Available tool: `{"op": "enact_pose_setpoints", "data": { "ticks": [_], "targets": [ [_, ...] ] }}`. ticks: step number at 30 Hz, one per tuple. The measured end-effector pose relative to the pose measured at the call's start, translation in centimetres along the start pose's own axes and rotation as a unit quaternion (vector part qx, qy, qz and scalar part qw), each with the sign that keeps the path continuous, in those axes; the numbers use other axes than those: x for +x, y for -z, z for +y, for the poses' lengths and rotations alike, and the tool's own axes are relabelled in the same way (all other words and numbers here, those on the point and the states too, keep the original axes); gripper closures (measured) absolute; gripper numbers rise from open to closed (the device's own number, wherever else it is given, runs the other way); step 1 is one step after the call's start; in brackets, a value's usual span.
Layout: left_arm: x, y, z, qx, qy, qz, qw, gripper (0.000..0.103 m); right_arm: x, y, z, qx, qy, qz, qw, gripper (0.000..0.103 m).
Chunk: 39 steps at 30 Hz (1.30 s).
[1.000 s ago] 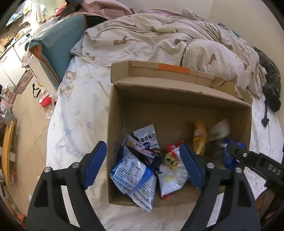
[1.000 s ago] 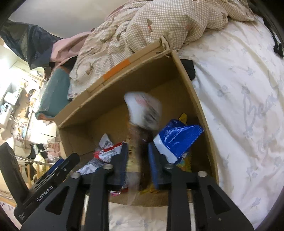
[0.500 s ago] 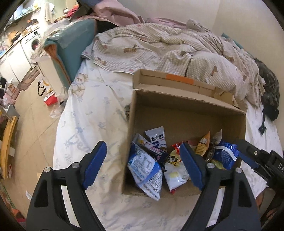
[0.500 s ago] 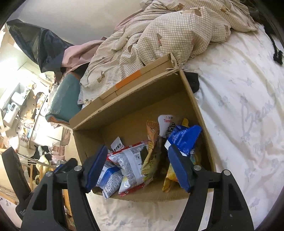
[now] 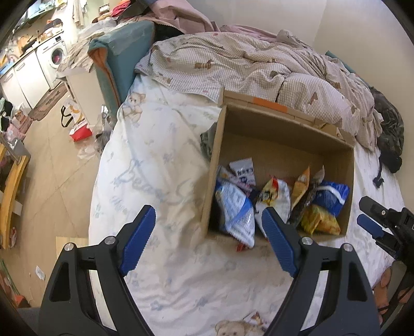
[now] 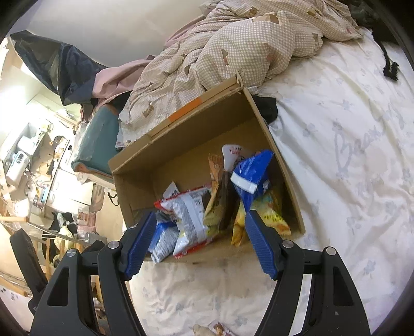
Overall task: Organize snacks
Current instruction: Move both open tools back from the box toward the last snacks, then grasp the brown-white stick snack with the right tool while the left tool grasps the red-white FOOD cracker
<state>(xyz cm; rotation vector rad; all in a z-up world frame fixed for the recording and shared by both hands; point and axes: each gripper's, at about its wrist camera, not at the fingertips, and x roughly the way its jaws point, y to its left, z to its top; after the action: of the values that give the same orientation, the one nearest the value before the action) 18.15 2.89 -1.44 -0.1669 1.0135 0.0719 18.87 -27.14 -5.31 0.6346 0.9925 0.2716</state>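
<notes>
Crinkled snack packets in cardboard box

bed: white printed sheet, rumpled checked duvet at far end | wall: plain pale | floor: beige tile, littered | washing machine + white cabinets far left | teal cushion beside bed | light: bright, warm

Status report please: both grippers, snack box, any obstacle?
Left gripper open, empty. Right gripper open, empty. Snack bags inside cardboard box on bed. Nothing blocking.
</notes>
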Motion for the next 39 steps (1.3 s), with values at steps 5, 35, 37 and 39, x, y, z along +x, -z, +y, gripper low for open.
{"op": "enact_pose_setpoints", "data": {
  "ticks": [5, 35, 37, 39],
  "targets": [
    [-0.6, 2.2, 0.9, -0.006, 0.005, 0.013, 0.9999, 0.021, -0.7, 1.9, 0.2, -0.011, 0.003, 0.011, 1.000, 0.029],
    [-0.3, 7.0, 4.2, -0.067, 0.015, 0.052, 0.9963, 0.021, 4.9, 12.9, 1.4, -0.182, 0.072, 0.224, 0.955, 0.024],
    [-0.3, 7.0, 4.6, -0.074, 0.016, 0.055, 0.9956, 0.021, 7.1, 15.0, 2.5, -0.238, 0.104, 0.263, 0.929, 0.024],
    [-0.2, 7.0, 4.9, -0.080, 0.017, 0.057, 0.9950, 0.021, 9.1, 17.0, 3.0, -0.273, 0.125, 0.300, 0.905, 0.024]
  ]
}}
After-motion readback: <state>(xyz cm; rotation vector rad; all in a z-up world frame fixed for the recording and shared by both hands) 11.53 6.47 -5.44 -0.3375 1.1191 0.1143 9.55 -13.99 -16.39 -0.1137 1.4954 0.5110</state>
